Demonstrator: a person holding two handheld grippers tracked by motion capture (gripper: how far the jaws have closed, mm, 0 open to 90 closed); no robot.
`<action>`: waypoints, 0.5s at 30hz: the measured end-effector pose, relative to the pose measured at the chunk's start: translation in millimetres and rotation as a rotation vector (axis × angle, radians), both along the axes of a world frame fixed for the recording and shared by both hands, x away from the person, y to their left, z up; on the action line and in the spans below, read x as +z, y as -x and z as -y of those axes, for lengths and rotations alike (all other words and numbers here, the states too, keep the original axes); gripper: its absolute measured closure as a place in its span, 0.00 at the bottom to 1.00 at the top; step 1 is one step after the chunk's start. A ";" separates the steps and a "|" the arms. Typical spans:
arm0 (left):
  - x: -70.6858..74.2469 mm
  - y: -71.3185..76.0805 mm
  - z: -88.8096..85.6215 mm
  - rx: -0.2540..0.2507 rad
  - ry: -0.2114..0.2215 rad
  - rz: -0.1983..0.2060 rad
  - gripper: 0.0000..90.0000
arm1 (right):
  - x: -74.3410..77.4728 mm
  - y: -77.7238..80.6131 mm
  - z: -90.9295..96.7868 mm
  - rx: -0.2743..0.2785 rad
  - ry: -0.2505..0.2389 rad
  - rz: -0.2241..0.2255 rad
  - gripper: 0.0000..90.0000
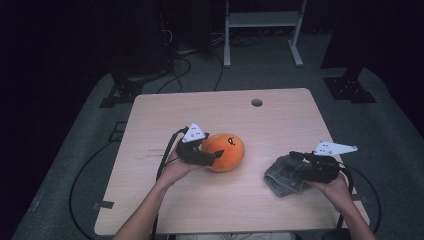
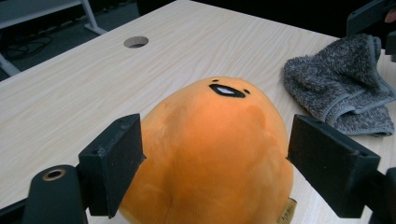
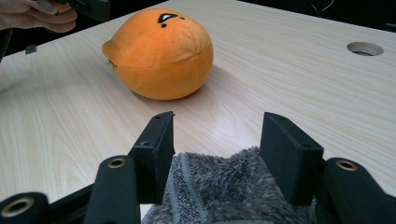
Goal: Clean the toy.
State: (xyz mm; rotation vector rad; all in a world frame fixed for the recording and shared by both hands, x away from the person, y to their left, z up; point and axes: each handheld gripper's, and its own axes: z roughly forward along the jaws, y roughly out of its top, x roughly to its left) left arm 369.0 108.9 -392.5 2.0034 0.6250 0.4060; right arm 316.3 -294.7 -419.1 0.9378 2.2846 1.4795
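1. Left gripper view: the jaws stand apart on either side of the orange plush toy (image 2: 210,154), their pads just off its sides, so the toy is released and lies on the wooden table (image 2: 70,88). A grey cloth (image 2: 343,88) lies at about 2 o'clock from the toy, and a round hole (image 2: 136,42) in the table at 11 o'clock.
2. Right gripper view: the jaws are spread, with the grey cloth (image 3: 224,189) bunched between them and no squeeze to be seen. The plush toy (image 3: 161,53) sits at 11 o'clock, well apart from the cloth.
3. High view: the left gripper (image 1: 216,156) is at the toy's (image 1: 227,152) 9 o'clock side, near the table's middle. The right gripper (image 1: 294,161) rests over the cloth (image 1: 282,177) at about 4 o'clock from the toy.
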 end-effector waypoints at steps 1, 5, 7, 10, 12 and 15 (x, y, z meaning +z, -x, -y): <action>0.5 0.9 -1.5 0.001 -0.002 0.005 0.19 | 0.2 0.0 -0.3 0.001 0.000 0.001 0.49; 1.2 3.9 -8.0 0.008 -0.003 0.002 0.19 | 1.0 0.6 -0.6 -0.001 -0.005 -0.001 0.48; 1.1 5.6 -10.6 0.012 -0.005 0.001 0.18 | 0.8 0.6 -0.1 -0.003 -0.006 0.000 0.48; 1.6 8.6 -15.0 0.017 -0.003 0.005 0.18 | 0.8 0.9 0.4 -0.008 -0.010 -0.001 0.47; 1.6 10.3 -18.0 0.025 0.002 0.002 0.17 | 0.8 0.9 0.3 -0.008 -0.010 -0.001 0.47; 0.7 13.4 -22.1 0.032 0.001 0.001 0.17 | 0.7 1.4 0.2 -0.008 -0.008 -0.001 0.47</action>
